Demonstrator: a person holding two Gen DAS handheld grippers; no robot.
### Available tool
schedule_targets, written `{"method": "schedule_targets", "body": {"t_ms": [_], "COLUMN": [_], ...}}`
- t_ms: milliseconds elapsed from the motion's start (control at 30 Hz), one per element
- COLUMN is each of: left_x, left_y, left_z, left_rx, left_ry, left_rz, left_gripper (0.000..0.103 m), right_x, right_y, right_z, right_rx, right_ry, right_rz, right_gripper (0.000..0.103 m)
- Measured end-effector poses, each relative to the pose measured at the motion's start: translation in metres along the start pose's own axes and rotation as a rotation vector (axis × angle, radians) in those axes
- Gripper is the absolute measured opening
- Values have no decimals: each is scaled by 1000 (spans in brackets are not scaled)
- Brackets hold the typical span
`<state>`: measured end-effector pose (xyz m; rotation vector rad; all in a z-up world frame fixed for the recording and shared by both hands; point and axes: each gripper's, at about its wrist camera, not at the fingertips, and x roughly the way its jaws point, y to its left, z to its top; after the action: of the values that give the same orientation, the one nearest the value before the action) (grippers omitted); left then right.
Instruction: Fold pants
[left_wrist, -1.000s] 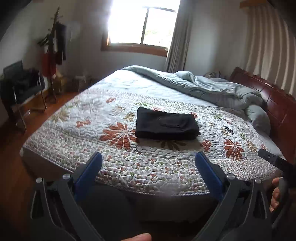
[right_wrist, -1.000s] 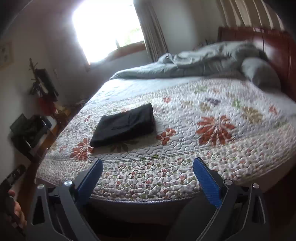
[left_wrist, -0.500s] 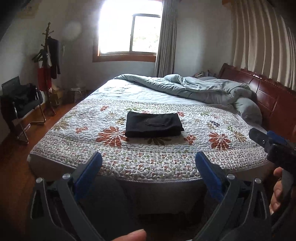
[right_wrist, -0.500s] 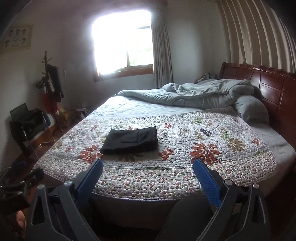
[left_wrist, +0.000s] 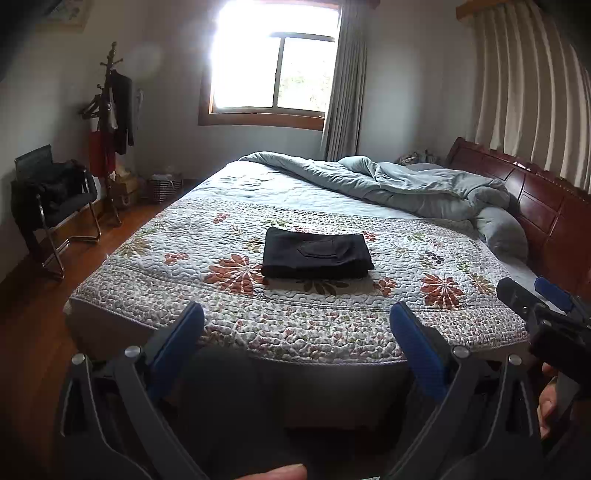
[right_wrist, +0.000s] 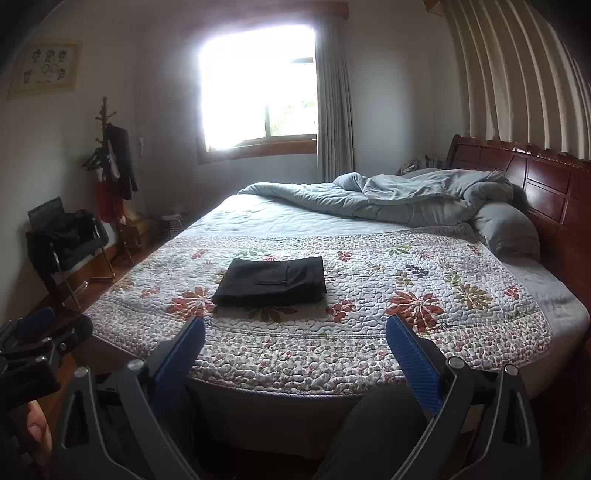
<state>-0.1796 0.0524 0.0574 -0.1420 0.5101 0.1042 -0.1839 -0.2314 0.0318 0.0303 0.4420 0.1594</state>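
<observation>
The black pants (left_wrist: 316, 254) lie folded into a neat rectangle on the floral quilt (left_wrist: 258, 317) of the bed; they also show in the right wrist view (right_wrist: 271, 282). My left gripper (left_wrist: 295, 328) is open and empty, held back from the bed's foot edge, well short of the pants. My right gripper (right_wrist: 295, 330) is open and empty too, also off the bed. The right gripper shows at the right edge of the left wrist view (left_wrist: 546, 314), and the left gripper at the left edge of the right wrist view (right_wrist: 33, 343).
A rumpled grey duvet (left_wrist: 388, 184) and pillow (left_wrist: 502, 232) lie by the dark wooden headboard (left_wrist: 535, 199). A black chair (left_wrist: 48, 199) and coat rack (left_wrist: 110, 122) stand on the wooden floor at the left. A window (left_wrist: 273, 70) is behind the bed.
Both grippers have drawn back and levelled out from the bed, so the pants look farther and the whole room shows. The pants have not moved. Both stay open.
</observation>
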Motion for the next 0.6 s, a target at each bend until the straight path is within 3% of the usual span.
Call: {"method": "schedule_targets", "body": {"t_ms": [600], "left_x": [-22], "left_y": [-3], "left_z": [5], "left_rx": [-20], "left_ry": [-23], "left_rz": [16], "left_gripper": [100], "right_x": [-14], "right_y": [6], "right_z": [-3], "right_rx": [-10], "right_ry": [-11], "right_rz": [9], "right_gripper": [99]}}
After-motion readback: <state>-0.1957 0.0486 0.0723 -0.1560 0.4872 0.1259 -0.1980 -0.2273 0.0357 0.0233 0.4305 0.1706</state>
